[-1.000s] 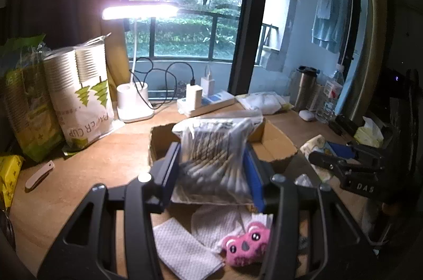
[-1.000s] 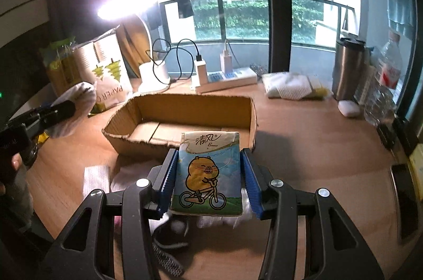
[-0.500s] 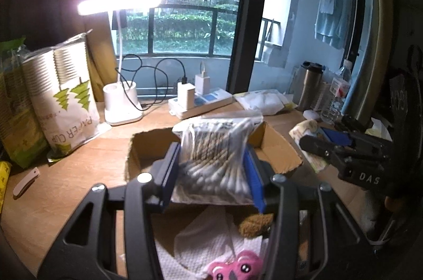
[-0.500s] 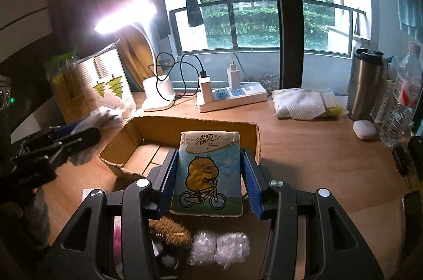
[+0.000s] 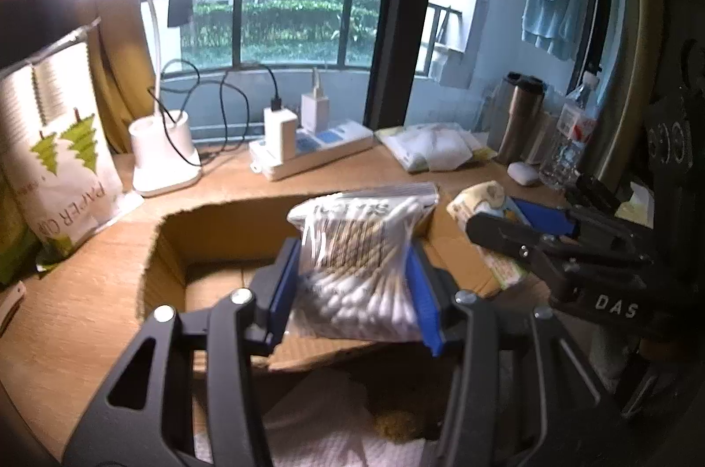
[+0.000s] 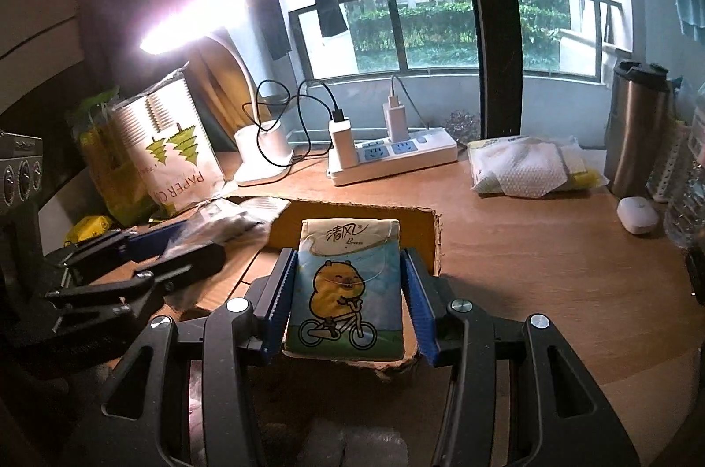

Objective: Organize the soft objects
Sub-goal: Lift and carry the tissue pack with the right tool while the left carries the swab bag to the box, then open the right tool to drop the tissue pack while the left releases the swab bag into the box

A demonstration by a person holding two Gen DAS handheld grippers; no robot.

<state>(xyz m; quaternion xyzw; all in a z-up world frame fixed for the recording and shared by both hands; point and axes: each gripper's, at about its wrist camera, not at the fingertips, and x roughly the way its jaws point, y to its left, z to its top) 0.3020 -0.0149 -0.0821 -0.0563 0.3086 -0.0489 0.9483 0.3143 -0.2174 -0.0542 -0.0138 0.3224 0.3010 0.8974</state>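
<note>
My left gripper [image 5: 354, 282] is shut on a clear bag of cotton swabs [image 5: 359, 268] and holds it over the open cardboard box [image 5: 211, 233]. My right gripper [image 6: 348, 295] is shut on a tissue pack with a cartoon bear [image 6: 348, 282], held over the box's near right part [image 6: 361, 213]. The right gripper also shows at the right of the left wrist view [image 5: 520, 238], and the left gripper with its bag at the left of the right wrist view [image 6: 176, 251]. White paper towels [image 5: 335, 427] lie on the table below the left gripper.
A lit desk lamp [image 5: 163, 154], a paper cup bag [image 5: 53, 158] and a power strip with chargers [image 5: 308, 150] stand behind the box. A steel tumbler [image 6: 634, 132], a wipes pack [image 6: 524, 167], a white earbud case [image 6: 636, 216] and a water bottle are at the right.
Both grippers have moved forward and now hold their items over the box. The pink plush toy has left the left wrist view.
</note>
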